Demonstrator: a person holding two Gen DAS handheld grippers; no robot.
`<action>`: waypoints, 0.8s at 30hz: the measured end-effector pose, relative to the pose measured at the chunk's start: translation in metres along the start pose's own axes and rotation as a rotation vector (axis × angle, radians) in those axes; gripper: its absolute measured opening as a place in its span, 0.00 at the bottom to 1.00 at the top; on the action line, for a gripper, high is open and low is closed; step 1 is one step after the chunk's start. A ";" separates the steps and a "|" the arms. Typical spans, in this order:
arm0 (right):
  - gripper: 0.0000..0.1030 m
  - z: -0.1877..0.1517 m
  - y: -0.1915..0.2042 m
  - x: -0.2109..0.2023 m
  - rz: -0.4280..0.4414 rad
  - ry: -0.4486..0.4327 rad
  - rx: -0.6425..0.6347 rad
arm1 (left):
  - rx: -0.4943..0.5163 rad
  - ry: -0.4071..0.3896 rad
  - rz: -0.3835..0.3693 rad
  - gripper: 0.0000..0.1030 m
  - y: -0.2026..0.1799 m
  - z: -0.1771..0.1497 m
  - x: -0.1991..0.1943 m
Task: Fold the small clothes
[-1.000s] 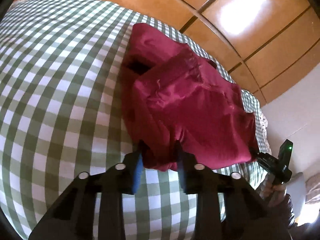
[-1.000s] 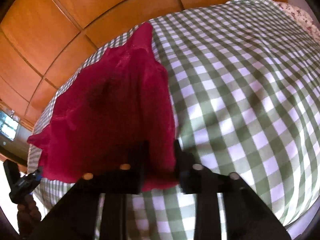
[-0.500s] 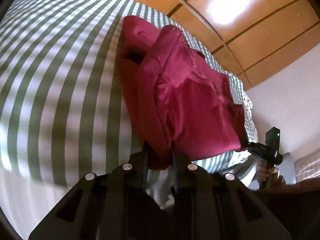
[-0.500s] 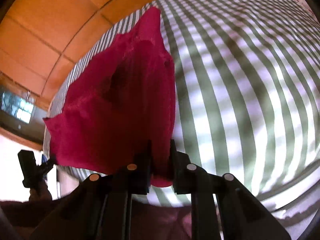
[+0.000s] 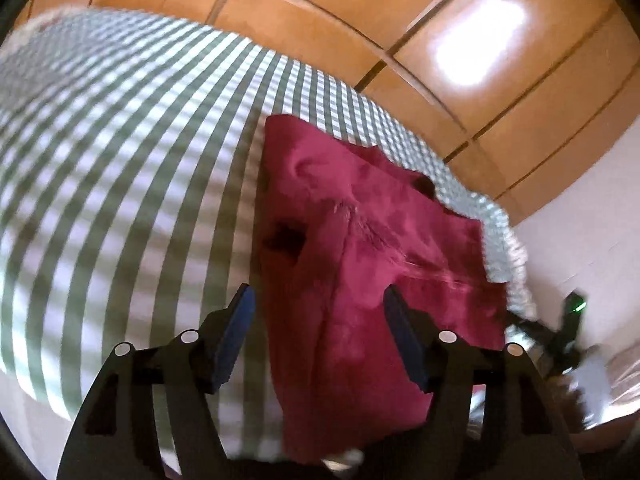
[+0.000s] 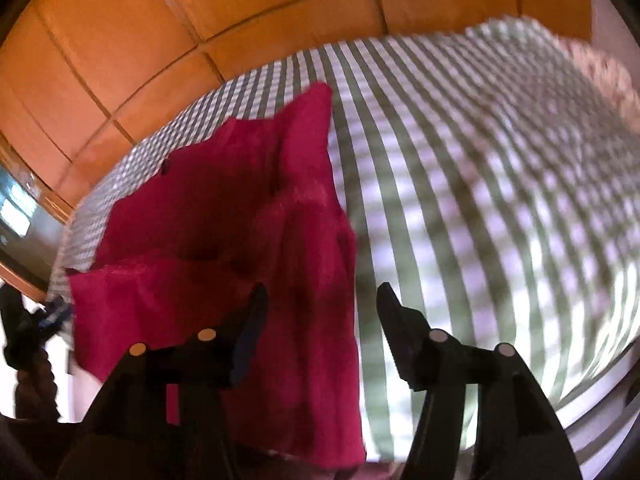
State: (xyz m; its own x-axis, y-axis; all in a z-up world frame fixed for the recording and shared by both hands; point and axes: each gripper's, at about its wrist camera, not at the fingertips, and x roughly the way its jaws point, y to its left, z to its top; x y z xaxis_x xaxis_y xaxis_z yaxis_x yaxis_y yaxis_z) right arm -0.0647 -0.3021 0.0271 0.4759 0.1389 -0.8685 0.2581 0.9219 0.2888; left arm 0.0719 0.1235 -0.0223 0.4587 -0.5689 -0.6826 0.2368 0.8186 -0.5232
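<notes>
A dark red garment (image 5: pixel 360 280) lies crumpled on the green-and-white checked bedspread (image 5: pixel 120 184), its near edge hanging over the bed's front. My left gripper (image 5: pixel 318 300) is opening; the cloth lies below and between its blue pads without touching them. In the right wrist view the same garment (image 6: pixel 240 240) spreads left of centre. My right gripper (image 6: pixel 320 300) is opening too, with the garment's right edge beneath the gap and neither pad pressing on it. Each view shows the other gripper at its far side, small and blurred.
Orange wooden cupboard panels (image 5: pixel 400 40) rise behind the bed. The checked bedspread (image 6: pixel 480 200) stretches wide to the right of the garment. A white wall (image 5: pixel 580 220) stands at the right of the left wrist view. A floral pillow (image 6: pixel 600 72) lies at the far corner.
Both grippers were shut on the garment's near edge and have let go, jaws now wide apart. Both have lifted, and the red cloth has dropped back onto the bed edge.
</notes>
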 end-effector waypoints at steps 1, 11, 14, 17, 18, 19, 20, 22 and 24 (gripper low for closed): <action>0.56 0.003 0.003 0.003 -0.014 -0.007 -0.016 | 0.025 0.011 0.016 0.68 -0.001 0.001 0.005; 0.06 0.016 0.019 0.010 -0.056 -0.017 -0.080 | 0.161 0.056 -0.024 0.15 -0.019 0.006 0.013; 0.05 0.018 0.016 -0.008 -0.014 -0.034 -0.038 | 0.190 0.029 -0.022 0.10 -0.021 0.002 -0.001; 0.05 0.024 0.014 -0.027 0.024 -0.068 -0.003 | 0.179 -0.014 -0.048 0.08 -0.017 0.003 -0.021; 0.05 0.027 0.014 -0.030 0.030 -0.076 0.003 | 0.171 -0.029 -0.065 0.08 -0.016 0.005 -0.027; 0.05 0.033 0.013 -0.033 0.039 -0.088 0.012 | 0.169 -0.043 -0.076 0.08 -0.016 0.008 -0.031; 0.05 0.038 0.014 -0.034 0.046 -0.095 0.018 | 0.165 -0.062 -0.077 0.08 -0.016 0.012 -0.034; 0.05 0.053 0.018 -0.033 0.049 -0.111 0.022 | 0.159 -0.083 -0.084 0.08 -0.018 0.024 -0.033; 0.05 0.069 0.023 -0.033 0.050 -0.135 0.016 | 0.168 -0.107 -0.082 0.08 -0.022 0.038 -0.032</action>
State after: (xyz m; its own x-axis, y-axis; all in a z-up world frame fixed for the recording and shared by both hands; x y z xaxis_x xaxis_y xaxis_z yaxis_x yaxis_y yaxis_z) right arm -0.0168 -0.3102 0.0901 0.5974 0.1333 -0.7908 0.2437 0.9093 0.3374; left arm 0.0842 0.1265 0.0302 0.5185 -0.6297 -0.5785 0.4121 0.7768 -0.4762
